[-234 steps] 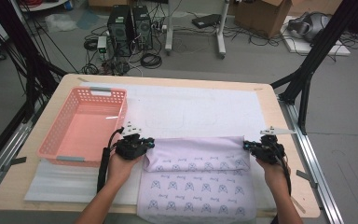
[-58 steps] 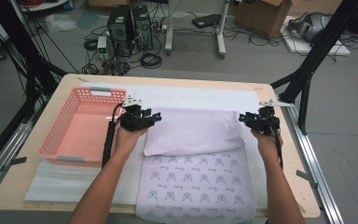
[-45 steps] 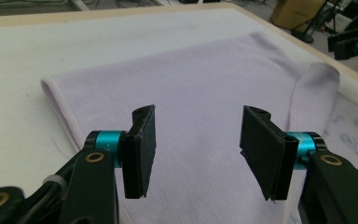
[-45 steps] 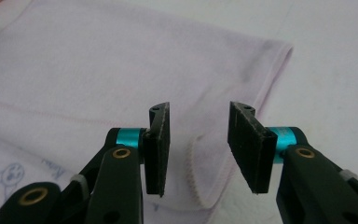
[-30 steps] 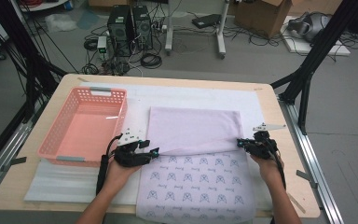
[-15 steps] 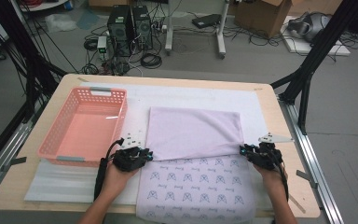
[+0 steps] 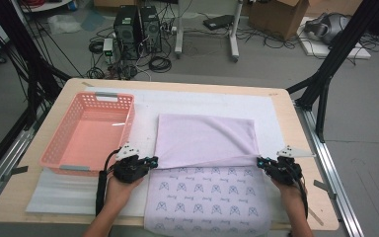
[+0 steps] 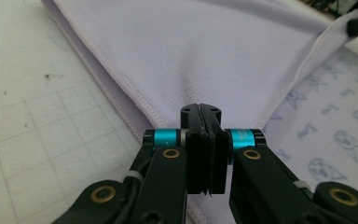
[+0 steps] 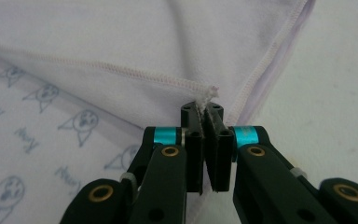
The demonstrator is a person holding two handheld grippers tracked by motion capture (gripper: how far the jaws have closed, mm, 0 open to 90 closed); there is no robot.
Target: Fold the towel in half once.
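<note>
Clearly the left gripper (image 7: pixel 150 161) and right gripper (image 7: pixel 260 161) each pinch a corner of the lilac cloth (image 7: pixel 205 138), folded back on the table (image 7: pixel 296 133), and uneven pulling could skew the fold or slip a corner.

Both forearms come in from the near edge of the table (image 7: pixel 39 197), roughly parallel and well apart. The left hand (image 7: pixel 118 190) holds the left gripper (image 7: pixel 150 161) low over the table's near half, its jaws pointing toward the table's right side and pressed together with a thin layer pinched between them. The right hand (image 7: pixel 288 190) holds the right gripper (image 7: pixel 259 161) level with it, nearer the table's right edge, jaws pointing left and likewise clamped tight.
</note>
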